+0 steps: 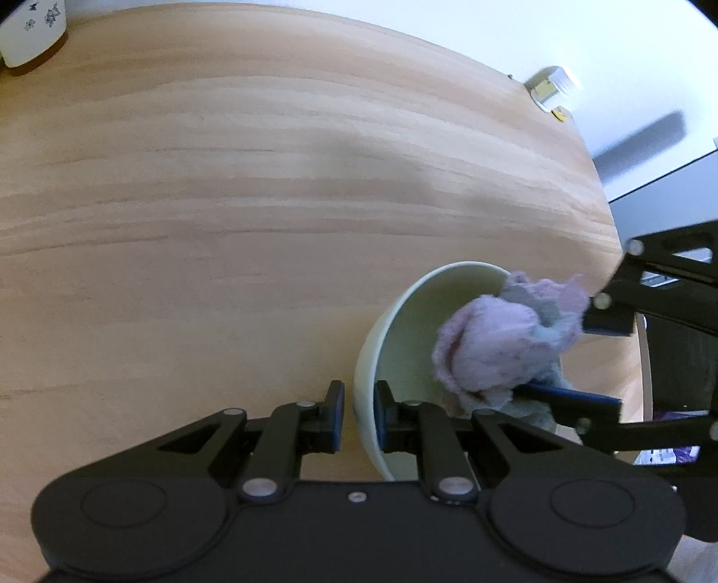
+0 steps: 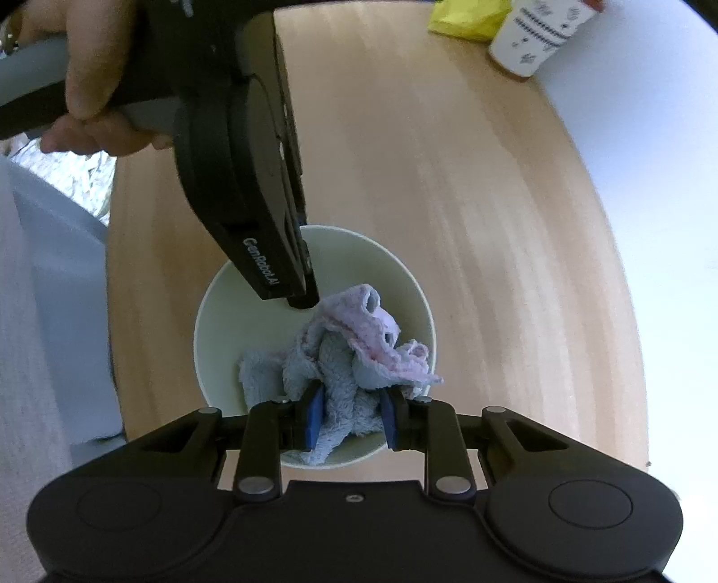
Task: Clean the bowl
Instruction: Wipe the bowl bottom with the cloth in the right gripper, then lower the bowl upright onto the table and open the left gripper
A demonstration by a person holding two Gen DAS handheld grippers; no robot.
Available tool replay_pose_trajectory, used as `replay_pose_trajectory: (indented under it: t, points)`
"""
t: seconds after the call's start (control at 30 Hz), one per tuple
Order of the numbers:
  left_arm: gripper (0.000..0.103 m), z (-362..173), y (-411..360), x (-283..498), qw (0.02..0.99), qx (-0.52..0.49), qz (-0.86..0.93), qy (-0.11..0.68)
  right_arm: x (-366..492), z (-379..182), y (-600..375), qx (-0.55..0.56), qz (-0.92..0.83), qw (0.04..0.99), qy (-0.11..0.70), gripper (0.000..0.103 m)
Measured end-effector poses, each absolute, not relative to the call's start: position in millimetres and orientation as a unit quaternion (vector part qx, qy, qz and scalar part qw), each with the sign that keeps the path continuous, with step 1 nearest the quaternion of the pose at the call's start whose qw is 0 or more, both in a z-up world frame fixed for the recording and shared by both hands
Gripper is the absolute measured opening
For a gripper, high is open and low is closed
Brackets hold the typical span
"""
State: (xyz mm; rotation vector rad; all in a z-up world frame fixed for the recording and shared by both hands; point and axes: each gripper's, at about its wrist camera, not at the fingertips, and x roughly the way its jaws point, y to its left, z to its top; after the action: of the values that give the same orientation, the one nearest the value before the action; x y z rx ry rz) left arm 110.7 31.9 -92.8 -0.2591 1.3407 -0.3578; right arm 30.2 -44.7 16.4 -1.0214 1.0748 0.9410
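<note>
Left wrist view: your left gripper (image 1: 358,415) sits nearest the lens, its blue-padded jaws closed on the near wall of the bowl (image 1: 381,332), one pad outside the rim and one inside. You have the pale green bowl tilted on its side over the wooden table (image 1: 224,202). Its lower rim is cut off behind the gripper body. Inside the bowl is a bunched pink and blue-grey cloth (image 1: 502,345), pinched by your right gripper (image 1: 583,358) entering from the right; motion blur softens the cloth's edges. At top left a patterned cup (image 1: 31,31) is partly cropped. A small white and yellow item (image 1: 554,89) at the far table edge is too small to identify.

Right wrist view: your right gripper (image 2: 350,419) has its jaws narrowed onto the cloth (image 2: 341,358), which fills the gap between the pads. The cloth lies inside the bowl (image 2: 224,323); the bowl's near rim is hidden by the linkage. Your left gripper (image 2: 301,287) reaches the bowl's far rim, its fingertips mostly hidden behind its own body, with your hand (image 2: 85,67) on its handle. A patterned paper cup (image 2: 534,36) and a yellow object (image 2: 466,15), cut off, stand at the far table (image 2: 493,224) edge.
</note>
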Motion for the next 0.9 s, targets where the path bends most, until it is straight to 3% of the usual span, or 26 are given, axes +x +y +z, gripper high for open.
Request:
replay_pose_trajectory:
  t: [0.27, 0.33, 0.43, 0.6, 0.8, 0.9]
  points:
    - [0.013, -93, 32, 116, 0.759, -0.125, -0.156, 0.620, 26, 34, -53, -0.424, 0.385, 0.672, 0.470, 0.028]
    - [0.020, -93, 31, 116, 0.759, -0.125, -0.152, 0.621, 26, 40, -58, -0.411, 0.374, 0.684, 0.473, 0.028]
    - [0.022, -93, 30, 113, 0.760, -0.126, -0.141, 0.621, 24, 51, -68, -0.394, 0.349, 0.708, 0.470, 0.028]
    - [0.026, -92, 31, 112, 0.758, -0.135, -0.122, 0.626, 28, 55, -107, -0.289, 0.288, 0.766, 0.496, 0.028]
    - [0.031, -89, 28, 115, 0.757, -0.136, -0.119, 0.628, 47, 21, -133, -0.157, 0.211, 0.804, 0.533, 0.029]
    - [0.031, -87, 27, 115, 0.760, -0.135, -0.119, 0.625, 63, 11, -119, -0.072, 0.206, 0.831, 0.512, 0.032]
